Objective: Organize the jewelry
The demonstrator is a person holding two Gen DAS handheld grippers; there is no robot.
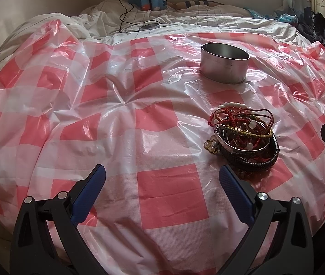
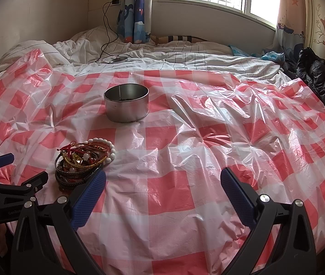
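A tangled pile of bracelets and beads [image 1: 243, 136] lies on the red-and-white checked plastic sheet [image 1: 116, 114]; it also shows in the right wrist view [image 2: 82, 163]. A round metal tin [image 1: 224, 62], open at the top, stands behind the pile; it also shows in the right wrist view [image 2: 126, 103]. My left gripper [image 1: 162, 176] is open and empty, its right finger just in front of the pile. My right gripper [image 2: 163, 178] is open and empty, its left finger beside the pile. The left gripper also shows at the left edge of the right wrist view [image 2: 9, 183].
The sheet covers a bed with a rumpled white duvet [image 2: 185, 59]. A black cable and a small round device [image 2: 117, 59] lie on the duvet. A black jacket [image 2: 318, 75] sits at the right. A curtain [image 2: 135, 11] and window are behind.
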